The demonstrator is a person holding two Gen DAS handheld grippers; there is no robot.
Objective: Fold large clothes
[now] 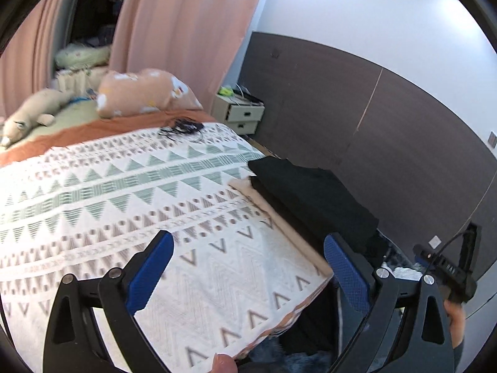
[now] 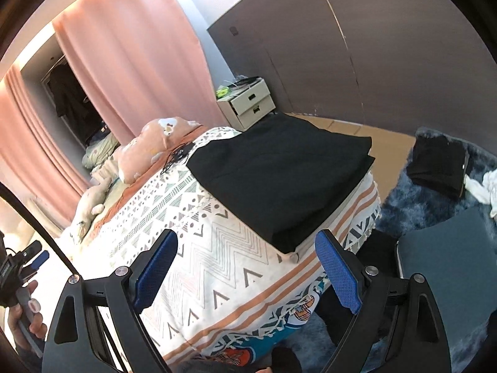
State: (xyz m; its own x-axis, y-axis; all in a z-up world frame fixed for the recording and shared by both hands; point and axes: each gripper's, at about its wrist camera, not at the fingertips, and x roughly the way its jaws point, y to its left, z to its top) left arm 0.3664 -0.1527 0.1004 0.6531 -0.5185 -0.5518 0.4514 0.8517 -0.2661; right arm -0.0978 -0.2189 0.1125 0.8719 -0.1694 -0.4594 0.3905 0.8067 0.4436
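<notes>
A folded black garment (image 2: 279, 174) is seen lying flat on the bed (image 2: 217, 264), at about 1 o'clock from the right tongs (image 2: 245, 267) in the right wrist view. It rests on top of a paler folded layer (image 2: 313, 242) whose edge shows beneath its near corner, close to the bed's corner. In the left wrist view the same black garment (image 1: 313, 195) is found at 1 o'clock from the left tongs (image 1: 248, 267), along the bed's right edge.

The left tongs are held spread wide above the patterned bedspread (image 1: 124, 192), with nothing between the blue pads (image 1: 155, 267). The right tongs are likewise held wide apart, gripping nothing, the bedspread alone being seen through the gap.

A tangle of dark cord (image 1: 181, 127) is seen on the bedspread at 11 o'clock from the garment. Beyond it a peach pillow (image 1: 139, 91) and a plush toy (image 1: 28, 118) are laid at the head of the bed. A small drawer unit (image 2: 248, 102) stands at 12 o'clock, beside a pink curtain (image 2: 133, 71). On the blue rug (image 2: 413, 205) at 3 o'clock, another dark garment (image 2: 438, 164) and a white cloth (image 2: 484, 186) are lying.
</notes>
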